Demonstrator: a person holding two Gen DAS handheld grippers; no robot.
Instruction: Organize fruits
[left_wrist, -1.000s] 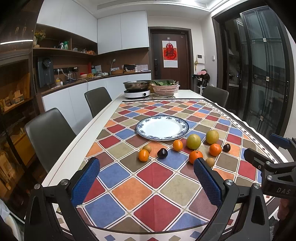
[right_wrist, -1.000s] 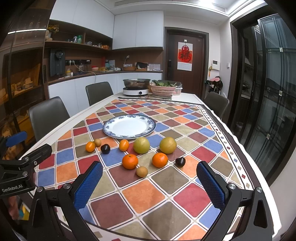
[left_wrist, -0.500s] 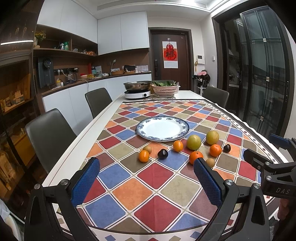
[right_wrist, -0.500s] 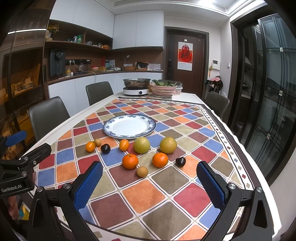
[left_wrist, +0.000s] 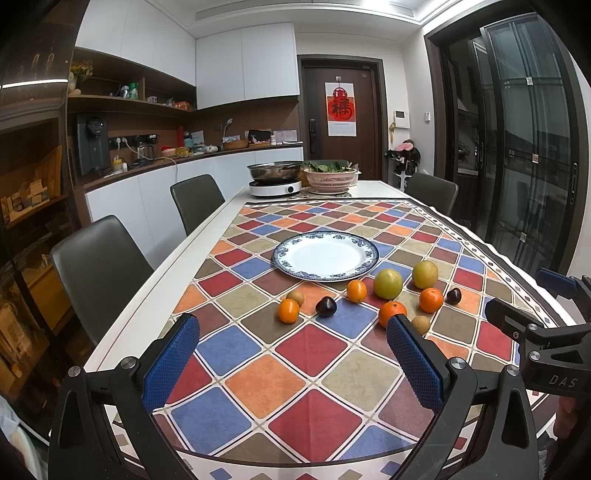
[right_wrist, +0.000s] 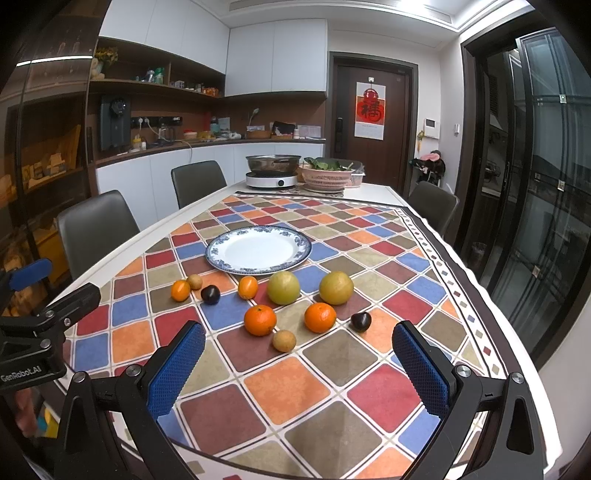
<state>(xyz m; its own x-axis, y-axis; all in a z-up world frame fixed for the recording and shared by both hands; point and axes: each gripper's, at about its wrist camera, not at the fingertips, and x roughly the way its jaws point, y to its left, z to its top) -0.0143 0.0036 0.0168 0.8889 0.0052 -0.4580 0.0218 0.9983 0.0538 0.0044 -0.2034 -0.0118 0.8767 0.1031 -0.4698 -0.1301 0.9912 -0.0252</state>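
I am looking along both grippers over a long table (right_wrist: 173, 218) covered by a chequered cloth (right_wrist: 295, 387). My left gripper (left_wrist: 293, 345) is hovering above the near end with its blue pads (left_wrist: 171, 363) spread wide, holding nothing. My right gripper (right_wrist: 299, 350) is hovering the same way, released and empty.

The fruits are lying in a loose band whose long axis is running left to right across the table, just in front of an empty blue-rimmed plate (right_wrist: 258, 230). From left to right in the right view: a small orange (right_wrist: 180, 290), a small tan fruit (right_wrist: 194, 281) just behind it, a dark plum (right_wrist: 210, 294), an oval orange fruit (right_wrist: 247, 287) standing near the plate's rim, a large green-yellow fruit (right_wrist: 283, 287), a second one (right_wrist: 336, 287), and a second dark plum (right_wrist: 361, 321). Nearer to me are lying two mandarins (right_wrist: 260, 320), well apart from each other, and one tan fruit (right_wrist: 284, 340) almost touching the left mandarin.

Compared with half a second ago, nothing on the table is moving and both grippers are staying where they were.

In the left view, my pad is covering part of the near mandarin, and the tan fruit is half hidden behind it. At the far end, a steel pan (right_wrist: 273, 164) on a cooker and a pink basket (right_wrist: 327, 177) of greens are small and distorted by the lens.
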